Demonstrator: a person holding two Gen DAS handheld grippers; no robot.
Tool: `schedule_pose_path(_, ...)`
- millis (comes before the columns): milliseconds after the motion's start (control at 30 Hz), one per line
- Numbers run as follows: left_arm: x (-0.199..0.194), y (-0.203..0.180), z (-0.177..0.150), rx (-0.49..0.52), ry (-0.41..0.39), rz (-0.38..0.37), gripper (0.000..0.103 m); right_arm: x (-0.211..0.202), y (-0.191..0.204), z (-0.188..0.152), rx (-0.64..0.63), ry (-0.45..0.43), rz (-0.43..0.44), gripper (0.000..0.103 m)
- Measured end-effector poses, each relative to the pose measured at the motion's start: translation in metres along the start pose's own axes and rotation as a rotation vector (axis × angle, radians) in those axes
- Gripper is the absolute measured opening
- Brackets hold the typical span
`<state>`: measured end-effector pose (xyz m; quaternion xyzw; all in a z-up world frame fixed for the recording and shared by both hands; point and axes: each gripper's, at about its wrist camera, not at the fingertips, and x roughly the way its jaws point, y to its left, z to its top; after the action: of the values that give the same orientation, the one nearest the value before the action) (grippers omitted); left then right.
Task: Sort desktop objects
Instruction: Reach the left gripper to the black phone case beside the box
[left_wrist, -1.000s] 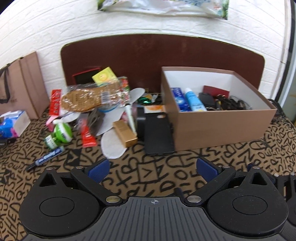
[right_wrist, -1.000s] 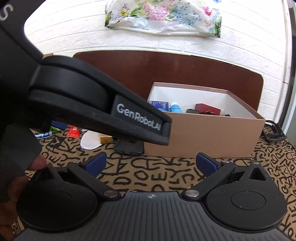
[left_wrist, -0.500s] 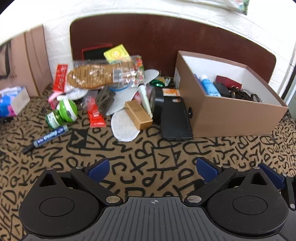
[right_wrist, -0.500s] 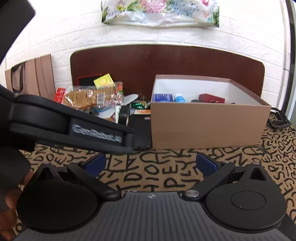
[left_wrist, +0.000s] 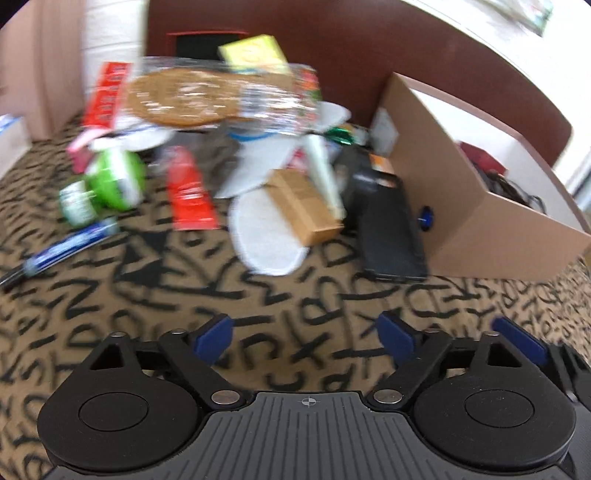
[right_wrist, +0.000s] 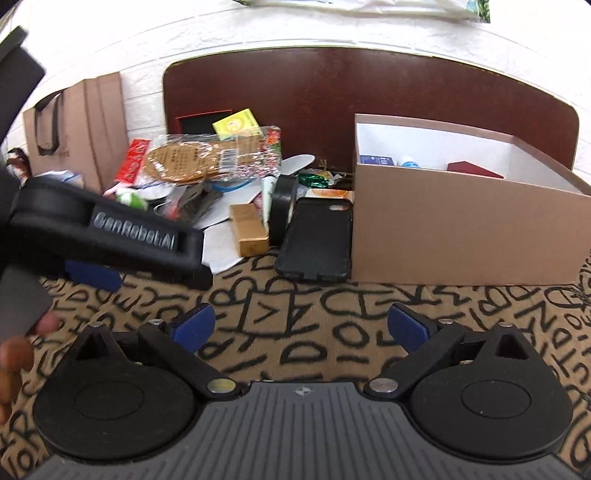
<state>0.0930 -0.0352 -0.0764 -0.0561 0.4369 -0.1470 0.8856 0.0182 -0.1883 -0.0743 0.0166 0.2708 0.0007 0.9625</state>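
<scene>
A heap of desktop clutter lies on the letter-patterned cloth: a black phone case (left_wrist: 388, 236) (right_wrist: 317, 240), a gold box (left_wrist: 303, 206) (right_wrist: 249, 230), a white insole (left_wrist: 262, 240), a red packet (left_wrist: 188, 188), a green round bottle (left_wrist: 114, 181) and a blue pen (left_wrist: 70, 247). A cardboard box (left_wrist: 480, 221) (right_wrist: 461, 229) stands to their right. My left gripper (left_wrist: 304, 336) hovers over bare cloth short of the heap; its jaws are closing with nothing between them. My right gripper (right_wrist: 301, 328) is open and holds nothing. The left gripper's finger (right_wrist: 133, 236) crosses the right wrist view at left.
A wrapped cork insole (right_wrist: 207, 158) and a yellow carton (right_wrist: 236, 123) top the heap, and a black tape roll (right_wrist: 282, 206) stands beside the phone case. A paper bag (right_wrist: 85, 125) leans on the wall at far left. A brown board (right_wrist: 369, 85) backs the table.
The left gripper has dropped and moved in toward the heap, and its jaws have narrowed. In the right wrist view the left gripper has sunk lower and further left.
</scene>
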Motion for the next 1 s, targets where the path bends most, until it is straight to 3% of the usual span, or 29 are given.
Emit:
schedule_pose_path(200,0.037,-0.023,0.022,0.068,0.049,-0.053,0.068,0.028,-0.015,0.007,-0.007,0.006,-0.038,0.088)
schedule_pose_path(367,0.064,-0.029,0.035,0.075,0.105,-0.098,0.064,0.047,-0.031,0.008,-0.02,0.028,-0.018,0.081)
schedule_pose_path(533,0.076,-0.032,0.042,0.07,0.11,-0.137,0.054,0.058,-0.04,0.008,-0.021,0.055,0.035,0.065)
schedule_pose_path(700,0.083,-0.029,0.046,0.038,0.123,-0.173,0.054,0.057,-0.032,0.007,-0.081,0.041,0.106,0.065)
schedule_pose_path(900,0.09,-0.036,0.051,0.06,0.123,-0.157,0.053,0.067,-0.03,0.01,-0.076,0.052,0.095,0.064)
schedule_pose_path(967,0.09,-0.038,0.051,0.072,0.126,-0.146,0.047,0.067,-0.029,0.01,-0.083,0.056,0.106,0.059)
schedule_pose_path(1000,0.089,-0.038,0.051,0.07,0.126,-0.143,0.038,0.067,-0.028,0.009,-0.09,0.057,0.1,0.058)
